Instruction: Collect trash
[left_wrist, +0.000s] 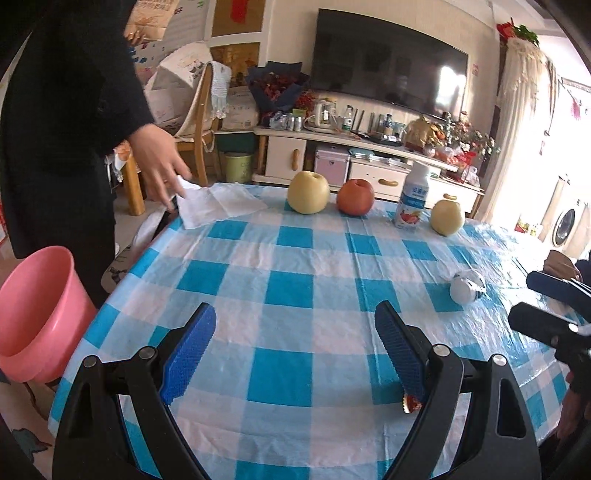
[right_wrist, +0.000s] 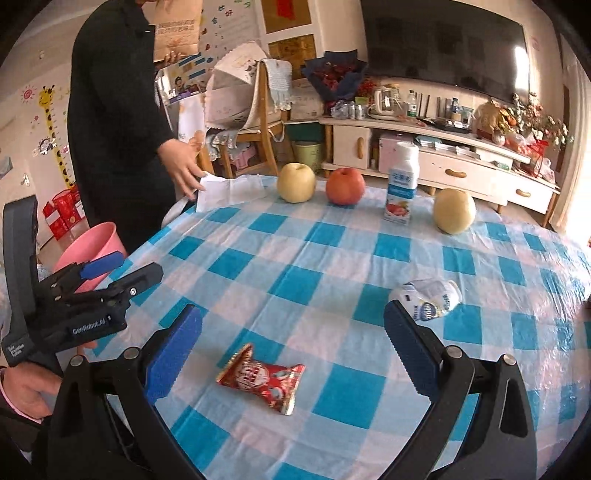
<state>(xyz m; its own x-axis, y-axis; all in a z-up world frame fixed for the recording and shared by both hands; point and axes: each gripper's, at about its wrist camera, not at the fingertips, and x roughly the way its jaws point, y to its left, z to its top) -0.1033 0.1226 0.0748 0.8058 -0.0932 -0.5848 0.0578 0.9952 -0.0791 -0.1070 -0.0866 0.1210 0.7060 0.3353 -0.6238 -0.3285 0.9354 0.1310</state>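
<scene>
Ridged blue pads (right_wrist: 173, 354) of the right gripper (right_wrist: 291, 350) are standing apart, empty, framing a crinkled red wrapper (right_wrist: 262, 380); left gripper (left_wrist: 295, 347) is likewise gaping over glossy checked cloth (left_wrist: 295, 258).

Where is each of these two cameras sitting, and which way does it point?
Left wrist: on the left gripper, looking across the checked table at the pink bucket; its open blue fingers show, with the right gripper at the edge.
Right wrist: on the right gripper, over the red wrapper; its open fingers and the holding hand show.
Shared: red apple, milk bottle, bystander's hand.
</scene>
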